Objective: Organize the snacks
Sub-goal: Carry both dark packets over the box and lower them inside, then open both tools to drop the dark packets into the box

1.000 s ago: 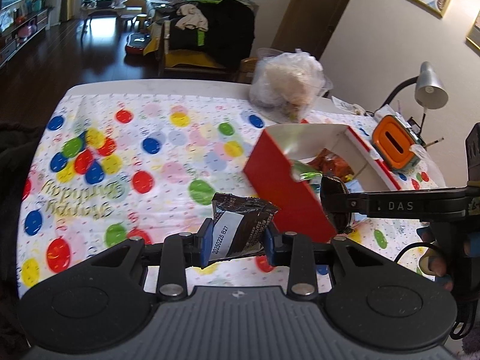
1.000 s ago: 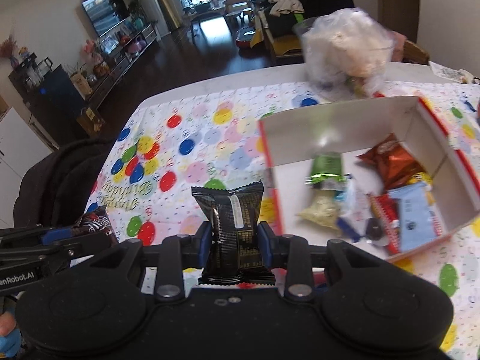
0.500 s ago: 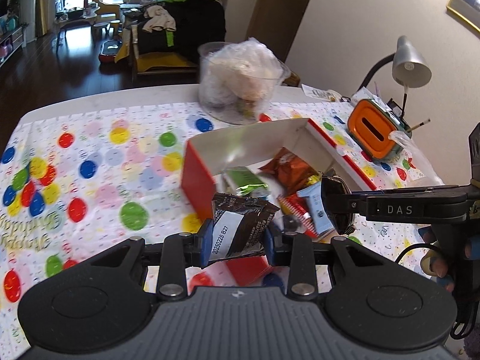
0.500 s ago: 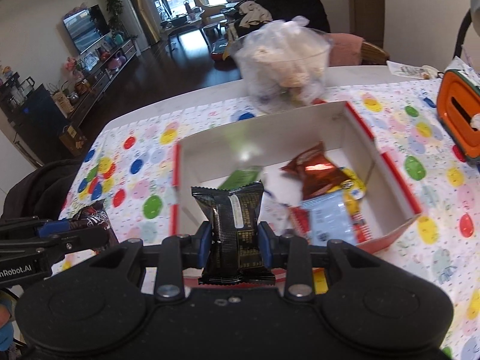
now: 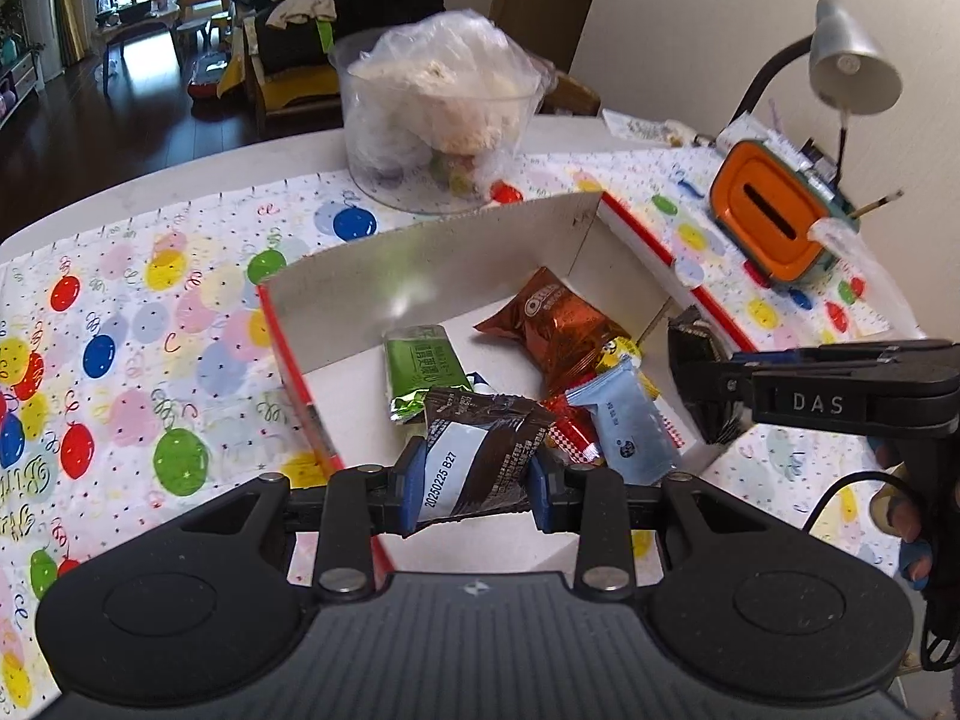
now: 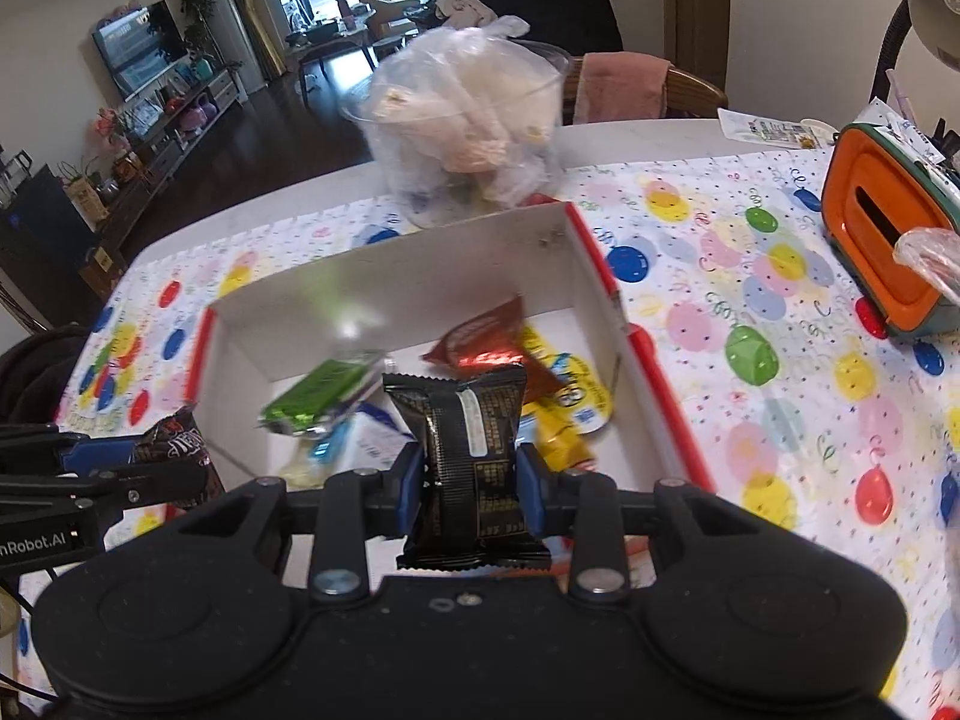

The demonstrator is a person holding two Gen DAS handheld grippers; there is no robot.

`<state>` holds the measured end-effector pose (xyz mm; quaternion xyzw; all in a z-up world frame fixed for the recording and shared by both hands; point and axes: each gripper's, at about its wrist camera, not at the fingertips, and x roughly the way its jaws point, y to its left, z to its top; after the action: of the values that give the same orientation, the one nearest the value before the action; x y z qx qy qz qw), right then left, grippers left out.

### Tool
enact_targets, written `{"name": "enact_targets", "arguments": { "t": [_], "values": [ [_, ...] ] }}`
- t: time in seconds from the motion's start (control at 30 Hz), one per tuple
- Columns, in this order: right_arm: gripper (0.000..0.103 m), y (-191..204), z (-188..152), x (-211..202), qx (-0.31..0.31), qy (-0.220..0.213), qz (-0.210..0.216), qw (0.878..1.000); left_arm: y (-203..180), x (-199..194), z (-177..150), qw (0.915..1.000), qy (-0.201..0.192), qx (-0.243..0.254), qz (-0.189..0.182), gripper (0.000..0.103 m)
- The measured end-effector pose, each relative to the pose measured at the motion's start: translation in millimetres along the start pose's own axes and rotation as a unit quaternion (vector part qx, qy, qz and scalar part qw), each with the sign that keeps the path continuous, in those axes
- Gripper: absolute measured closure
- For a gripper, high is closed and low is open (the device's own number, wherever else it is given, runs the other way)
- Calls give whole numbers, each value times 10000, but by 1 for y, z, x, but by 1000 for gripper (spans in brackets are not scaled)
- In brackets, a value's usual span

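My left gripper [image 5: 474, 483] is shut on a dark brown snack packet [image 5: 480, 456] with a white date label, held over the near edge of the red-and-white box [image 5: 432, 252]. My right gripper [image 6: 471, 489] is shut on a black snack packet [image 6: 471, 450], also over the box's [image 6: 396, 276] near edge. Inside the box lie a green packet [image 5: 423, 369], an orange-brown packet [image 5: 555, 324], a light blue packet [image 5: 624, 420] and other snacks. The right gripper shows in the left wrist view [image 5: 708, 384]; the left one shows in the right wrist view [image 6: 150, 462].
A clear tub with a plastic bag [image 5: 441, 114] stands behind the box. An orange container [image 5: 774, 216] and a grey desk lamp [image 5: 852, 66] are at the right. The balloon-print tablecloth [image 5: 150, 312] covers the table. A chair [image 6: 624, 87] stands at the far side.
Both grippers have moved right and forward with their packets, from over the tablecloth beside the box to above the box's near edge. Both grips are unchanged.
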<state>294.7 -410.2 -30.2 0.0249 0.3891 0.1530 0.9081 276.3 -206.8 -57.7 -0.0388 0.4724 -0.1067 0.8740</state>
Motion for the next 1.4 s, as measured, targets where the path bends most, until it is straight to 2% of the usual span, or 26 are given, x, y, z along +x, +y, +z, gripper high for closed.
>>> {"name": "enact_targets", "arguments": {
  "t": [0.37, 0.63, 0.93, 1.1, 1.4],
  "values": [
    [72, -13, 12, 46, -80, 250, -88, 9996, -22, 51, 17, 9981, 545, 136, 265, 70],
    [72, -3, 25, 69, -271, 408, -62, 9988, -34, 70, 26, 9963, 675, 260, 457, 70],
    [68, -8, 27, 69, -326, 468, 133, 9983, -40, 79, 29, 9959, 772, 274, 371, 69],
    [67, -13, 24, 62, -356, 466, 224, 9980, -41, 76, 27, 9968, 681, 171, 377, 52],
    [58, -21, 14, 34, -525, 246, 444, 9973, -36, 53, 21, 9991, 267, -158, 284, 43]
  ]
}}
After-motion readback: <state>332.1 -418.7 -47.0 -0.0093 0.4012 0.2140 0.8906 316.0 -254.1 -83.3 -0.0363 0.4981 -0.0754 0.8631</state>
